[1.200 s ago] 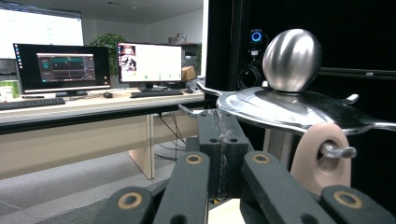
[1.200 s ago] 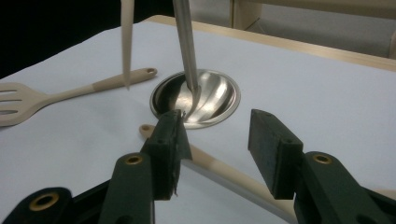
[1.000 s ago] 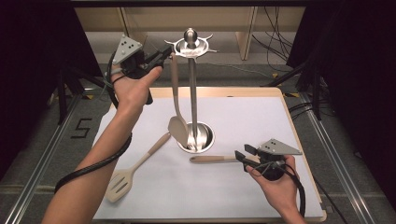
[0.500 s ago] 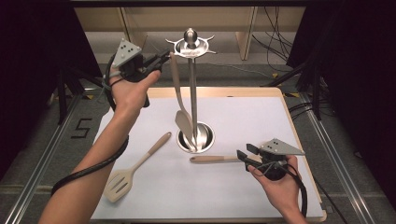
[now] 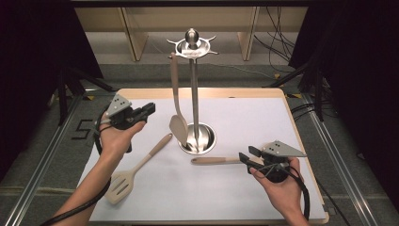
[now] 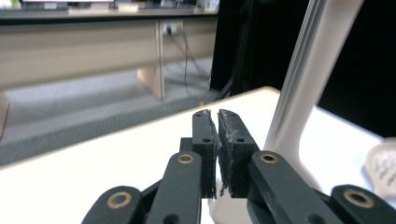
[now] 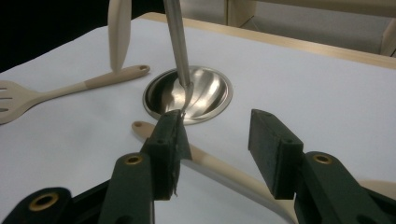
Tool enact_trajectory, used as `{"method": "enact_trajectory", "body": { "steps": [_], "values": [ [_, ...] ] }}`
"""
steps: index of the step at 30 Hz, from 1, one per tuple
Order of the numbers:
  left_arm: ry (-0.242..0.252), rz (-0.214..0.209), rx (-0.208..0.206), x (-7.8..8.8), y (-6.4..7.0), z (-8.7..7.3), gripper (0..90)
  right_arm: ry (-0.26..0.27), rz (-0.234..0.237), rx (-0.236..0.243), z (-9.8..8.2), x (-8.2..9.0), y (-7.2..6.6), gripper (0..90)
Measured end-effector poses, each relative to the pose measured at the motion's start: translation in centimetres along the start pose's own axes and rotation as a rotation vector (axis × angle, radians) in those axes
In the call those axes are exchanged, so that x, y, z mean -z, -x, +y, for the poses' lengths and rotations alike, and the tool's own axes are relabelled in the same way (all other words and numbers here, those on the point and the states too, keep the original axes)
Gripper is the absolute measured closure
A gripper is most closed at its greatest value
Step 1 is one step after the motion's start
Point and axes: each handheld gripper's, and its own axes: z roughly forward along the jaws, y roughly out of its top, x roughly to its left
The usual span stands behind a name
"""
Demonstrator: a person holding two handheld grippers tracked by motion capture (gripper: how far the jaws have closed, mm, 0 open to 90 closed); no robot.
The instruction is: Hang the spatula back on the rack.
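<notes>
A steel utensil stand [image 5: 194, 94] rises from a round base [image 7: 205, 93] at mid table. A beige turner [image 5: 176, 108] hangs from its top ring, and its handle [image 6: 303, 79] passes just right of my left gripper [image 6: 215, 114]. That gripper [image 5: 149, 109] hovers left of the stand; its jaws have just been opening, are a slit apart and hold nothing. A slotted spatula [image 5: 136, 169] lies on the mat below it. My right gripper [image 5: 248, 154] stands open, jaws [image 7: 217, 119] astride the wooden handle [image 7: 210, 161] of a utensil lying on the mat.
A white mat [image 5: 263, 117] covers the wooden table. Beyond the far edge are shelf legs [image 5: 134, 33] and cables on the floor. Dark curtains flank both sides.
My left hand has come down from the top of the stand to the table's left, leaving the turner hanging there. The right hand has stayed put.
</notes>
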Motion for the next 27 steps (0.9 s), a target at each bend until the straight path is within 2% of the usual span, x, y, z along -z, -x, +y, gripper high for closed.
{"method": "enact_trajectory", "body": {
  "steps": [2, 3, 4, 5, 6, 7, 9, 10, 11, 13, 14, 16, 18, 19, 20, 21, 22, 23, 24, 25, 27],
  "values": [
    [-0.045, -0.005, -0.012, 0.3, 0.0, -1.1, 83.6, -0.022, -0.006, 0.009, 0.0, 0.1, 0.0, 55.2],
    [-0.074, -0.011, -0.023, 0.4, 0.0, -1.8, 83.3, -0.016, -0.009, 0.033, 0.0, 0.1, 0.2, 55.2],
    [-0.120, -0.027, -0.028, 0.6, 0.0, -2.9, 83.1, -0.018, -0.007, 0.011, 0.0, 0.0, 0.1, 55.2],
    [-0.146, -0.029, -0.028, 0.7, 0.0, -3.4, 82.9, -0.019, -0.002, 0.041, 0.0, -0.1, 0.3, 55.2],
    [-0.173, -0.028, -0.027, 0.8, 0.0, -3.9, 83.0, -0.015, 0.007, 0.044, 0.0, -0.2, 0.4, 55.2],
    [-0.215, -0.029, -0.026, 0.9, -0.1, -4.6, 83.1, -0.011, -0.003, 0.060, -0.1, -0.3, 0.5, 55.2],
    [-0.266, -0.028, -0.024, 1.0, -0.3, -5.6, 83.0, -0.053, -0.001, 0.010, -0.2, -0.2, 0.2, 55.4],
    [-0.293, -0.027, -0.014, 1.0, -0.5, -6.3, 82.9, -0.051, 0.009, 0.010, -0.2, -0.3, 0.2, 55.5],
    [-0.329, -0.024, -0.029, 1.0, -0.7, -6.6, 82.6, -0.053, 0.010, 0.020, -0.2, -0.3, 0.2, 55.7],
    [-0.380, -0.011, -0.020, 0.9, -1.0, -7.4, 82.1, -0.043, 0.008, 0.054, -0.2, -0.4, 0.4, 56.0],
    [-0.404, -0.013, -0.023, 0.9, -1.1, -7.7, 81.7, -0.056, 0.016, 0.010, -0.2, -0.3, 0.1, 56.0],
    [-0.435, -0.008, -0.020, 0.9, -1.3, -8.3, 81.1, -0.051, 0.014, 0.051, -0.1, -0.3, 0.3, 56.2],
    [-0.499, -0.016, -0.030, 1.0, -1.6, -8.9, 79.0, -0.070, 0.018, 0.007, -0.2, -0.2, 0.1, 56.2],
    [-0.507, -0.013, -0.025, 0.9, -1.6, -9.1, 77.8, -0.059, 0.017, 0.039, -0.1, -0.3, 0.3, 56.2],
    [-0.523, -0.009, -0.031, 1.0, -1.7, -9.2, 77.1, -0.059, 0.029, 0.028, -0.2, -0.4, 0.3, 56.2],
    [-0.532, 0.002, -0.030, 0.9, -1.7, -9.4, 76.3, -0.051, 0.004, 0.064, -0.1, -0.3, 0.6, 56.2],
    [-0.564, -0.013, -0.053, 1.0, -1.8, -9.4, 74.9, -0.053, 0.004, 0.060, -0.1, -0.3, 0.6, 56.3],
    [-0.567, -0.001, -0.058, 1.0, -1.7, -9.5, 74.1, -0.058, 0.009, 0.052, -0.1, -0.3, 0.5, 56.3],
    [-0.570, -0.006, -0.052, 1.0, -1.6, -9.6, 74.1, -0.056, 0.013, 0.053, -0.1, -0.3, 0.5, 56.3],
    [-0.588, -0.010, -0.063, 0.8, -1.5, -9.8, 73.8, -0.057, 0.014, 0.053, -0.1, -0.3, 0.5, 56.3],
    [-0.599, -0.022, -0.049, 0.8, -1.2, -10.2, 73.8, -0.058, 0.011, 0.054, -0.1, -0.3, 0.5, 56.4]
  ]
}}
